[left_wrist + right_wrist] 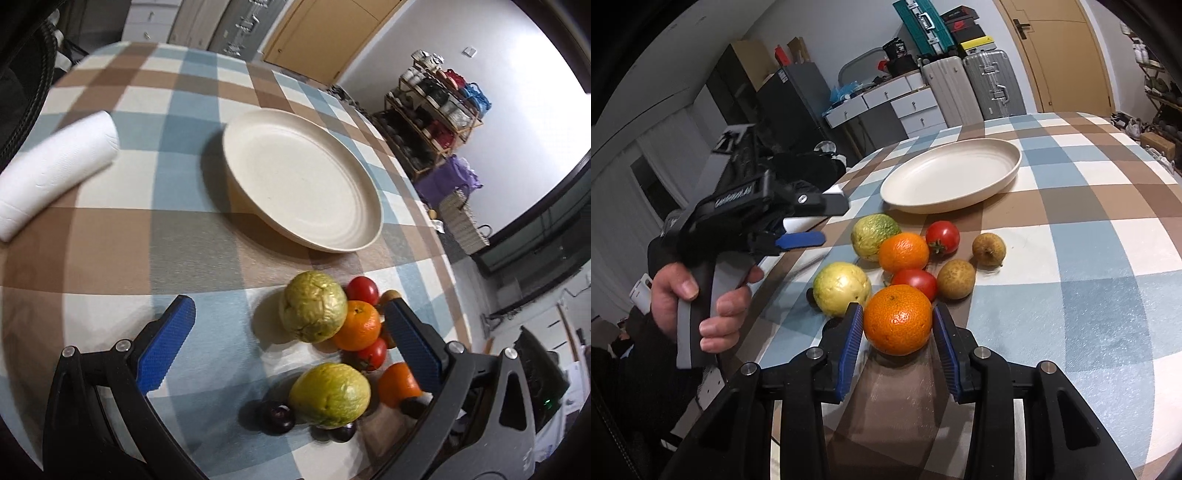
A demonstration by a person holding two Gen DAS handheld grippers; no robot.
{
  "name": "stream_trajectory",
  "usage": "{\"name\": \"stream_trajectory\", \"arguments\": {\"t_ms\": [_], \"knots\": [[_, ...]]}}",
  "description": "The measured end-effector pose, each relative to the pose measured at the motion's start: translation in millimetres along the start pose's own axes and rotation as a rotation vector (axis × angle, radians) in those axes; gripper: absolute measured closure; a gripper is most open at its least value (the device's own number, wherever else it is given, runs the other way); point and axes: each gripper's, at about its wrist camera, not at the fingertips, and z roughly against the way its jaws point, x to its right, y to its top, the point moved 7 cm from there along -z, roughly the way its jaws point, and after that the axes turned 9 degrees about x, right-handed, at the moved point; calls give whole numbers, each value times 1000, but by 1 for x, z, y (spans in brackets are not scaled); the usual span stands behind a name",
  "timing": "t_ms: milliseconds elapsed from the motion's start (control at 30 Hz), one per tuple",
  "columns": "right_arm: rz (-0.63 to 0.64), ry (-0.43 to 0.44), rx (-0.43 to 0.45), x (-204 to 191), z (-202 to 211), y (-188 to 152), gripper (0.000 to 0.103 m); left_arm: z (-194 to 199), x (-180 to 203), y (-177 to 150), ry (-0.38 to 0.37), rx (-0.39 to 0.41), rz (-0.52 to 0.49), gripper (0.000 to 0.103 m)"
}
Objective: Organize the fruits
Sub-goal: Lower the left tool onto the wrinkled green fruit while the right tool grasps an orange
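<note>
A cream plate (354, 236) (1008, 173) stands empty on the checked tablecloth. Near it lies a cluster of fruit: two green guavas (313, 305) (873, 233), two oranges, two red tomatoes (942, 236), two brown fruits (988, 249) and dark plums (277, 416). My right gripper (897, 321) is shut on the nearest orange (897, 319), one blue pad on each side. My left gripper (291, 332) is open and empty, hovering above the fruit; it shows in the right wrist view (801, 240) at the left.
A white paper towel roll (55, 170) lies at the left of the table. The table edge runs along the right in the left wrist view, with shelves (436, 110) beyond. Suitcases and drawers (960, 92) stand behind the table.
</note>
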Motion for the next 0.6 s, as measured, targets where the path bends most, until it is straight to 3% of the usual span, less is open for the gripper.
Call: {"name": "stream_trajectory", "arguments": {"t_ms": [300,600], "knots": [[12,17,-8,-2,-2,-2,63,-23,14,4,-78,-53,0,2],[34,39,4,-8,2,-2,63,-44,24,1,-114,-130,15,32]]}}
